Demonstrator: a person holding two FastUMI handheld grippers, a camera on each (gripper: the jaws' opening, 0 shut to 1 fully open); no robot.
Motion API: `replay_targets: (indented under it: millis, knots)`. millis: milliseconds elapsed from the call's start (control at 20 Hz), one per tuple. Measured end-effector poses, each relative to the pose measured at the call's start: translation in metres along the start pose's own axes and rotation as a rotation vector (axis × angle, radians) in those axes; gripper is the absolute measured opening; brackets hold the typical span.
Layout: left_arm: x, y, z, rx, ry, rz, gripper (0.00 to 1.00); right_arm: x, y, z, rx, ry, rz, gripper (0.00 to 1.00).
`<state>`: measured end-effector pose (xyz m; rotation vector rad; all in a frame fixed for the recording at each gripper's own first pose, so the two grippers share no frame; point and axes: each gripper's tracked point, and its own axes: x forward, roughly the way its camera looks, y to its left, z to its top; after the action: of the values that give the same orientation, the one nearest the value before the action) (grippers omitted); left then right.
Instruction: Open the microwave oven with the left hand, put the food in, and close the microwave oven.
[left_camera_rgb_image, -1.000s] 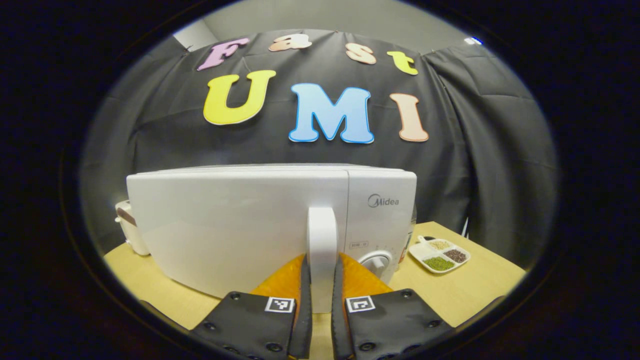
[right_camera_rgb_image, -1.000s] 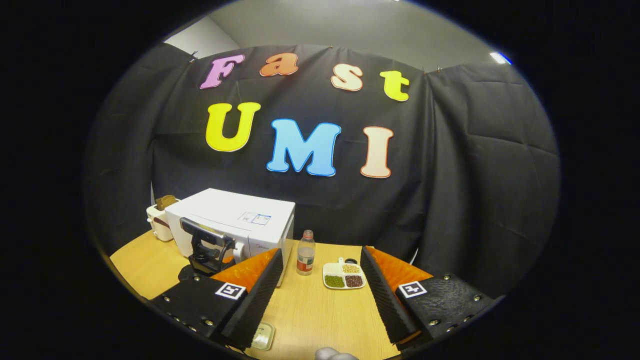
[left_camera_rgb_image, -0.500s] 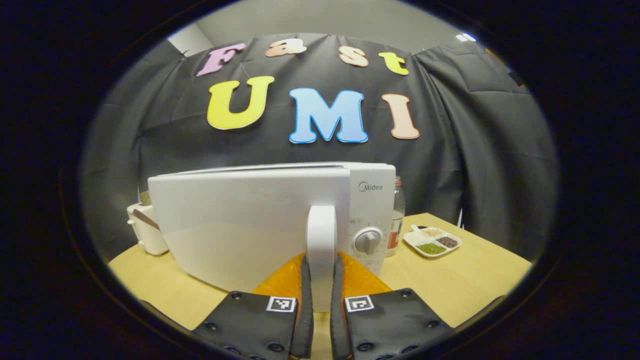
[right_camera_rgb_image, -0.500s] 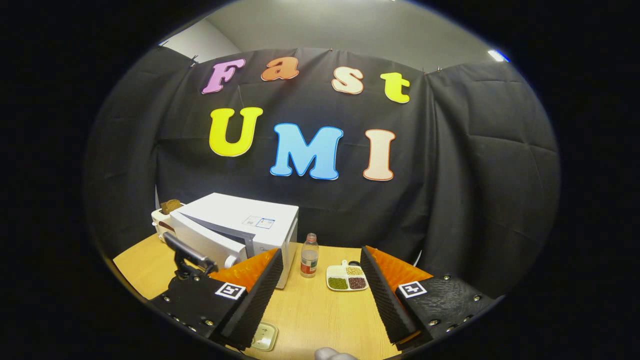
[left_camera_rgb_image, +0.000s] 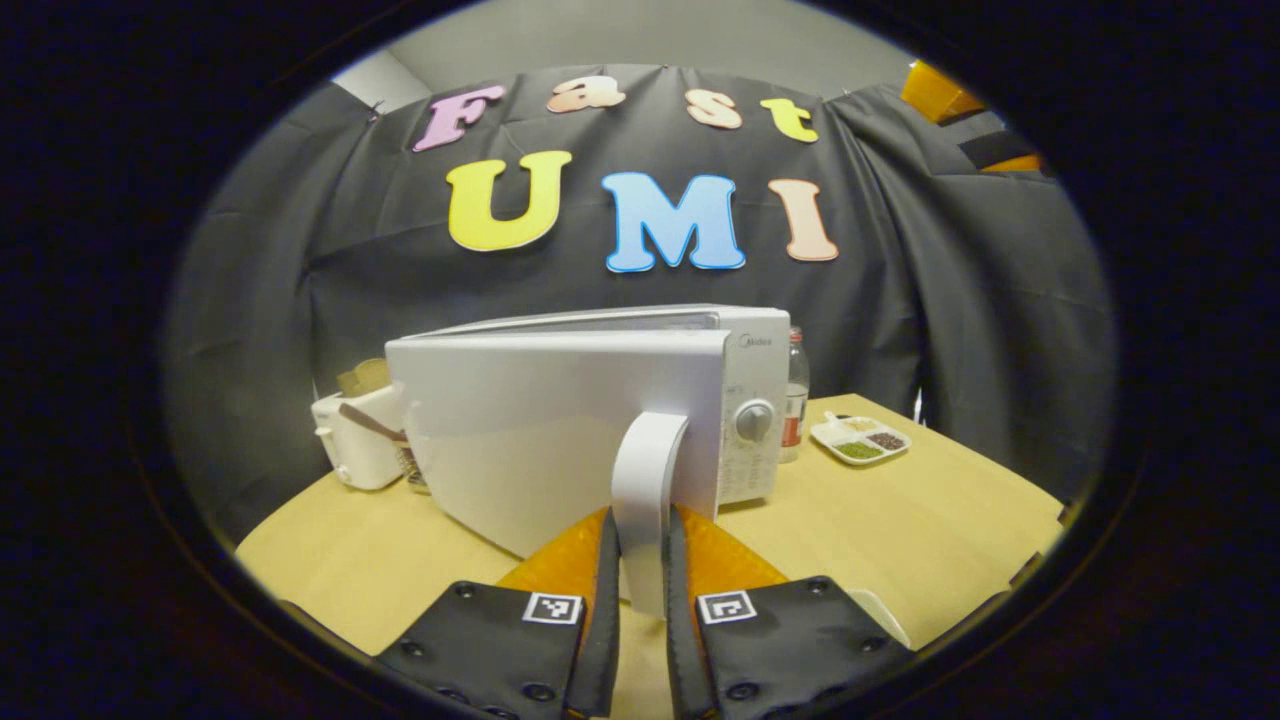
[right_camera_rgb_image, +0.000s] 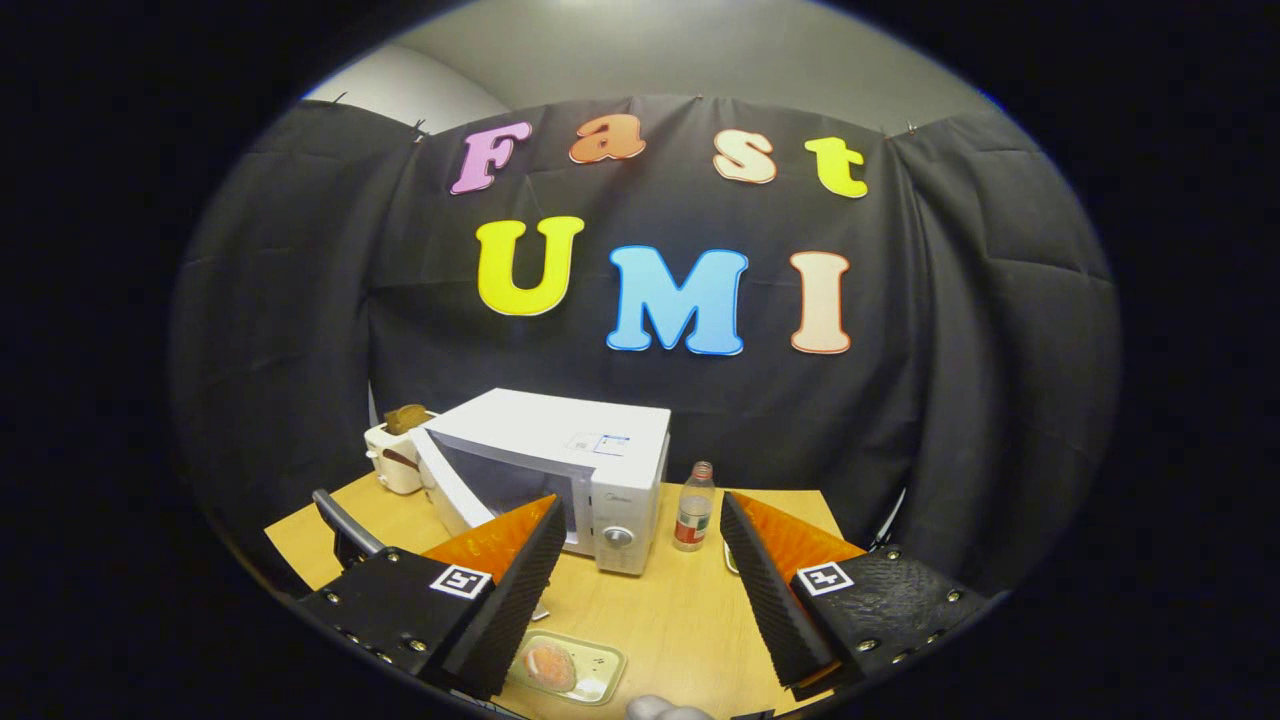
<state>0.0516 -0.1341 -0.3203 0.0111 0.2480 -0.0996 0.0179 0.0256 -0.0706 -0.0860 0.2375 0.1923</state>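
While the left claw (left_camera_rgb_image: 640, 590) stays clenched on the white door handle (left_camera_rgb_image: 645, 480), the microwave (right_camera_rgb_image: 590, 470) door (left_camera_rgb_image: 560, 430) stands partly swung out from its body on the wooden surface (left_camera_rgb_image: 900, 510). Off to the side, the right claw (right_camera_rgb_image: 640, 590) hangs released, grasping nothing, with the food in its clear tray (right_camera_rgb_image: 565, 668) lying on the surface just below it. A bottle (right_camera_rgb_image: 692, 506) stands beside the microwave.

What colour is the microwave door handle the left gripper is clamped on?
White, like the door. The handle shows best in the left gripper view, between the left gripper fingers.
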Motion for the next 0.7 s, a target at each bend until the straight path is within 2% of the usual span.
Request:
replay_targets:
  millis: [150, 250, 500, 600, 700]
  knots:
    - [-0.028, 0.022, -0.008, 0.003, 0.011, 0.048, 0.33, 0.000, 0.018, 0.002, -0.014, -0.008, 0.043, 0.95]
    - [-0.040, 0.036, -0.013, 0.004, 0.021, 0.073, 0.33, 0.003, 0.031, 0.000, -0.009, -0.002, 0.073, 0.95]
    - [-0.067, 0.084, -0.021, 0.017, 0.029, 0.148, 0.53, 0.000, 0.059, 0.004, -0.004, -0.001, 0.136, 0.95]
    - [-0.074, 0.104, -0.022, 0.025, 0.031, 0.172, 0.75, -0.001, 0.067, 0.004, -0.007, -0.008, 0.153, 0.95]
    - [-0.080, 0.116, -0.023, 0.037, 0.028, 0.192, 0.83, -0.002, 0.075, 0.003, -0.015, -0.004, 0.170, 0.95]
